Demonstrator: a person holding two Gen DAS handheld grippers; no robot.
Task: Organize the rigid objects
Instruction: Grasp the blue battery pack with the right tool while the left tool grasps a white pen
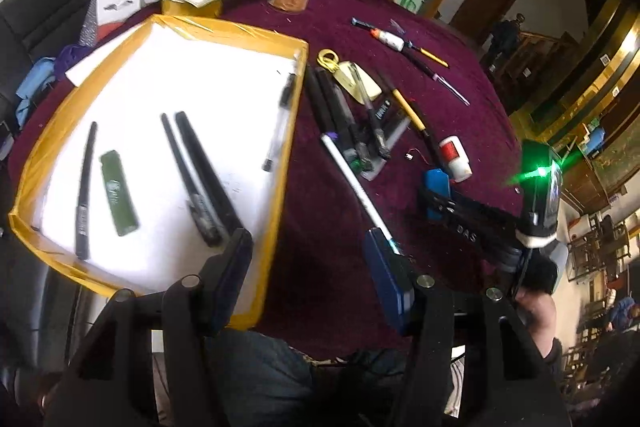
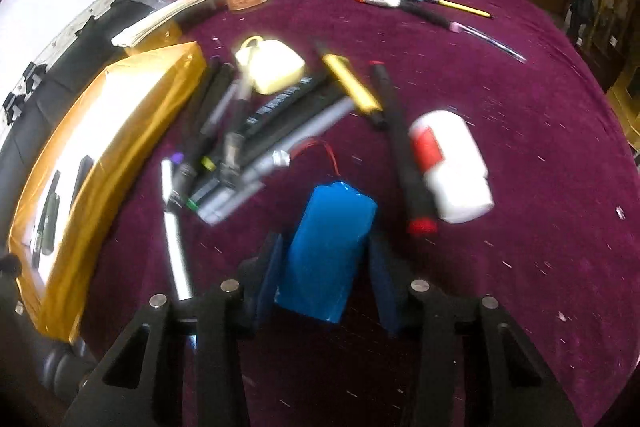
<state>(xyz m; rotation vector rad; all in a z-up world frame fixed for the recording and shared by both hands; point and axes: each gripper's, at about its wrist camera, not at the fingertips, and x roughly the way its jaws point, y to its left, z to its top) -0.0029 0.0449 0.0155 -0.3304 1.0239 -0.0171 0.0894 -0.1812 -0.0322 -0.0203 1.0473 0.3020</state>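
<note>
Maroon velvet cloth covers the round table (image 2: 480,99), with jars and papers crowded at its far edge. At the left sits a shallow yellow-rimmed cardboard tray (image 1: 284,147) with a white floor, holding several black pens (image 1: 200,179) and a flat green lighter (image 1: 119,199). The left gripper (image 1: 312,267) hangs over the tray's near right corner, its fingers wide with nothing between them. The right gripper (image 2: 326,279) straddles a blue rectangular battery pack (image 2: 330,247) lying on the cloth; whether its fingers (image 2: 384,279) press the pack cannot be told. Just beyond lie a white glue bottle with a red label (image 2: 452,167) and a heap of pens (image 2: 240,139).
</note>
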